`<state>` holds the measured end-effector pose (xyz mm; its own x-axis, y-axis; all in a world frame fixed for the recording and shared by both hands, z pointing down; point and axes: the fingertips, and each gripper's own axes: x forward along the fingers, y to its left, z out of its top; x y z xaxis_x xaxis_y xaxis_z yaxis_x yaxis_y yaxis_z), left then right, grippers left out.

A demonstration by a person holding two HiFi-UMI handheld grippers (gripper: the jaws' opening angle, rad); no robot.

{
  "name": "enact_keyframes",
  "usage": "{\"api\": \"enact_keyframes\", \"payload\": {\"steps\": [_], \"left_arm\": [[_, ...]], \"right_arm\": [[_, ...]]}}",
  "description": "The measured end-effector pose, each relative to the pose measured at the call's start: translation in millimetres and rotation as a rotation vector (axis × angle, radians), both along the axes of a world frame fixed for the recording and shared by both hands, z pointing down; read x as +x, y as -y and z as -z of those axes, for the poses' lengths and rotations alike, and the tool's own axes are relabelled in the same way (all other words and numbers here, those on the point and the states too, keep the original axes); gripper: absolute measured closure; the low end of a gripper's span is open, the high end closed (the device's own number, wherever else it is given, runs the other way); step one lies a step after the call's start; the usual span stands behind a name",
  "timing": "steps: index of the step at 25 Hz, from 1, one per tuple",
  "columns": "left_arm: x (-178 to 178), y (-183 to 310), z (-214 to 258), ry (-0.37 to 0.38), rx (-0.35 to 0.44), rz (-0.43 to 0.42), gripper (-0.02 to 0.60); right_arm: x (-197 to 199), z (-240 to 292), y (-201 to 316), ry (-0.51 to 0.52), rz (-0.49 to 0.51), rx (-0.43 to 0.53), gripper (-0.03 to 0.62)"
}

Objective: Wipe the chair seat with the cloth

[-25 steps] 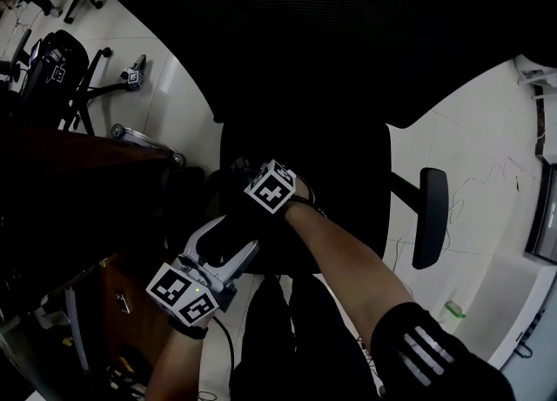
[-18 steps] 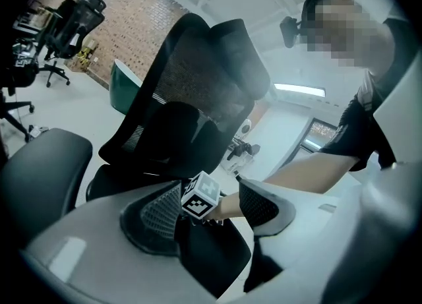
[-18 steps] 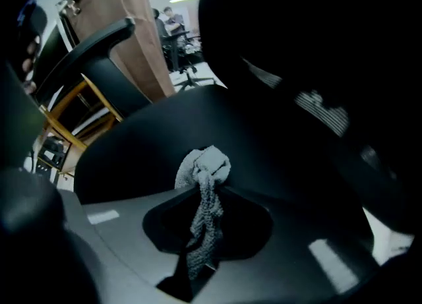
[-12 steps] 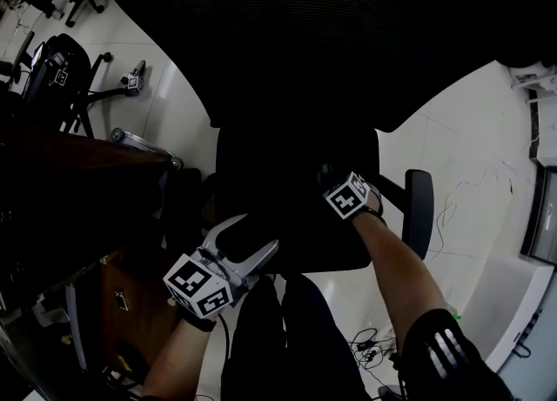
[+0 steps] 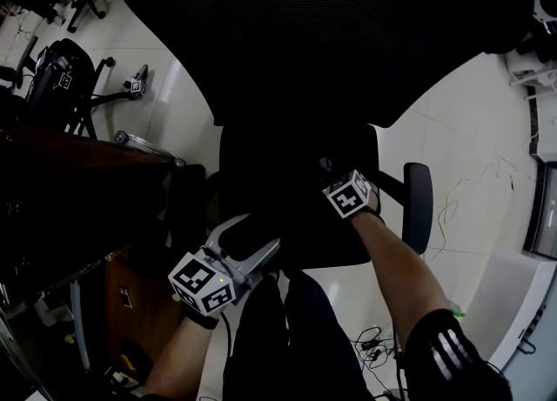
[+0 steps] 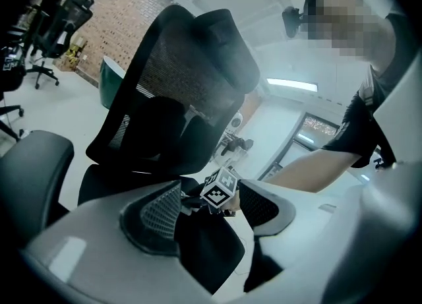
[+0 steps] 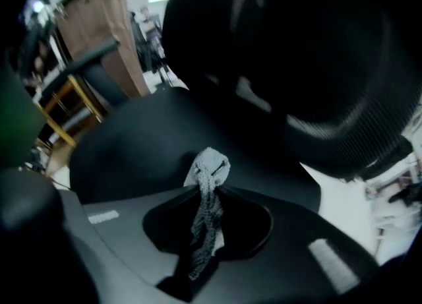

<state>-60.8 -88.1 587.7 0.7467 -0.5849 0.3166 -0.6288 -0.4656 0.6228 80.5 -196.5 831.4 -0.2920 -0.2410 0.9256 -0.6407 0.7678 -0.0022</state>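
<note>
The right gripper (image 7: 208,197) has its jaws clamped on a bunched pale cloth (image 7: 210,164), whose tip lies against the black chair seat (image 5: 261,173) near the seat's right edge. The left gripper (image 5: 252,236) hovers at the seat's front left corner, its jaws wide apart and holding nothing.

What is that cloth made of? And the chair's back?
The cloth looks like soft knitted or woven fabric, pale grey: its bumpy texture shows and it crumples limply. The chair's backrest seems to be black mesh: a fine grid shows, with light passing through.
</note>
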Motion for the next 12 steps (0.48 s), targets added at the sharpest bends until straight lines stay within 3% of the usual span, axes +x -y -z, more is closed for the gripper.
{"api": "enact_keyframes", "payload": {"steps": [3, 6, 9, 12], "left_arm": [[-19, -11, -5, 0.019, -0.013, 0.026, 0.281], [-36, -19, -6, 0.044, -0.027, 0.054, 0.279], [-50, -27, -11, 0.061, -0.035, 0.076, 0.278], [-57, -34, -15, 0.060, -0.033, 0.087, 0.278]], "right_arm": [[-84, 21, -16, 0.154, 0.059, -0.010, 0.542], [-163, 28, -46, 0.243, 0.184, -0.028, 0.542], [-216, 24, -76, 0.264, 0.275, -0.052, 0.542], [-239, 9, -101, 0.241, 0.331, -0.088, 0.542]]}}
